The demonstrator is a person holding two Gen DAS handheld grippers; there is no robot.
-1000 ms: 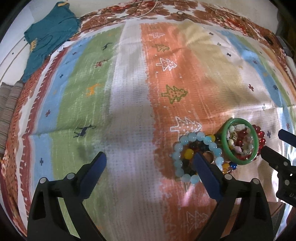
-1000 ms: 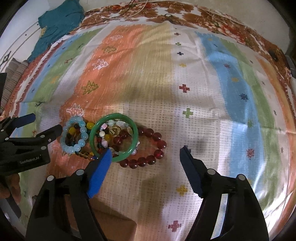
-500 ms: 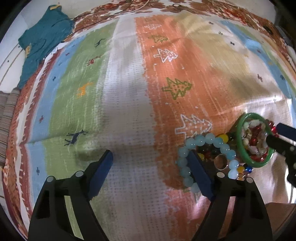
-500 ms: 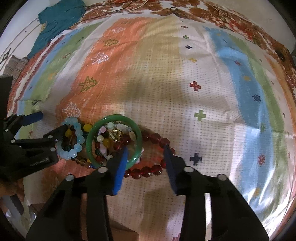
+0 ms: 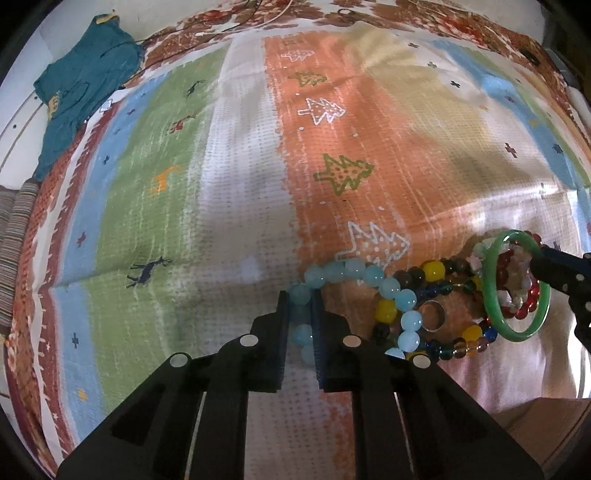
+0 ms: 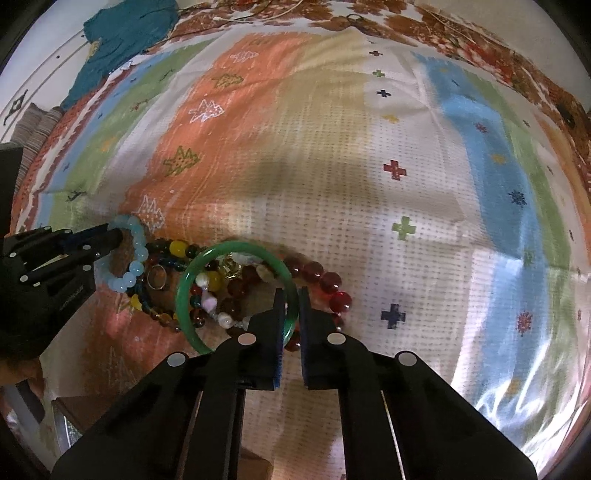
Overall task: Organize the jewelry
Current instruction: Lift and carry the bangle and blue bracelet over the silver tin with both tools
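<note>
A heap of jewelry lies on a striped patterned cloth (image 5: 258, 184). My left gripper (image 5: 299, 295) is shut on the pale blue bead bracelet (image 5: 354, 269), whose beads run between the pads. In the right wrist view my right gripper (image 6: 291, 295) is shut on the right side of the green bangle (image 6: 221, 251). That bangle (image 5: 495, 295) also shows at the right of the left wrist view, tilted up. Under and around it lie a dark red bead bracelet (image 6: 332, 284), a multicoloured bead strand (image 5: 432, 271) and a silver ring (image 5: 432, 319).
A teal garment (image 5: 81, 96) lies at the cloth's far left corner, beside striped fabric (image 5: 14, 229). The cloth's far edge carries a red-brown border (image 6: 461, 33). A brown box corner (image 5: 546, 424) shows near me. The left gripper's body (image 6: 48, 266) stands left of the heap.
Both grippers went from wide open to shut. The left closed on the pale blue bracelet, the right on the green bangle, which now stands tilted up off the heap.
</note>
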